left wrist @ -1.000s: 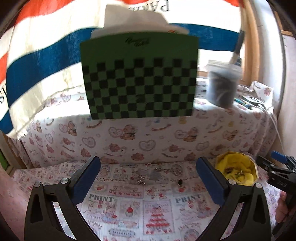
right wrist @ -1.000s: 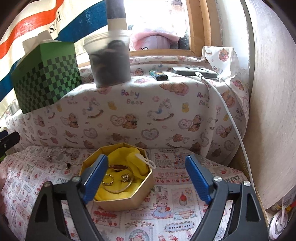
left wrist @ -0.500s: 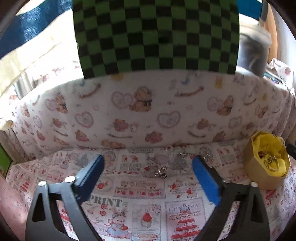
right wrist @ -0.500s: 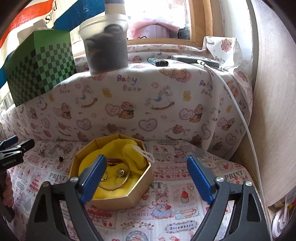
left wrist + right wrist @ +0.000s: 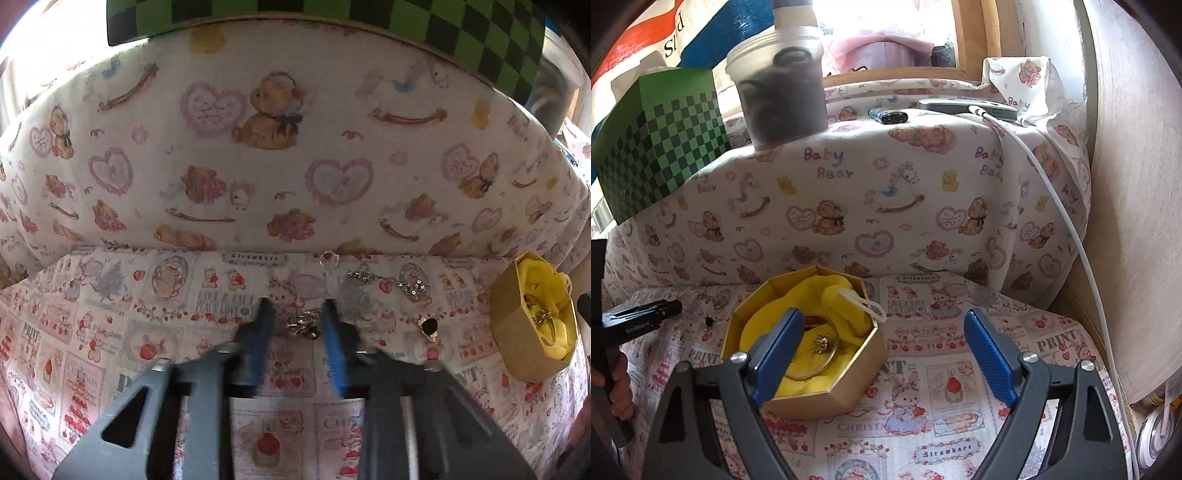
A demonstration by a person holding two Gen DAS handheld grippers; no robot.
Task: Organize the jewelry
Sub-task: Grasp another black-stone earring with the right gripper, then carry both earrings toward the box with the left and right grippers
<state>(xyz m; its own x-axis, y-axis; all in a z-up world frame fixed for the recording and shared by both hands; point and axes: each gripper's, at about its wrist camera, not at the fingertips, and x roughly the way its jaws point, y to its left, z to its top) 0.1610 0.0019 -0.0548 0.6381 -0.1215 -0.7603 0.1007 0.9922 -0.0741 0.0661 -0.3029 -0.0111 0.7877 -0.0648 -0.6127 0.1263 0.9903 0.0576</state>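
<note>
A home: teddy-bear cloth (image 5: 886,206), window sill (image 5: 894,75), tissue box (image 5: 661,144)

The bench (image 5: 960,424) wears matt printed cloth. The hexagonal box (image 5: 849,380) looks like dull gold cardboard, lined with soft yellow cloth (image 5: 775,321). The earrings (image 5: 303,326) between the ribbed blue fingers (image 5: 334,347) glint like metal. The tub (image 5: 779,85) is cloudy plastic.
</note>
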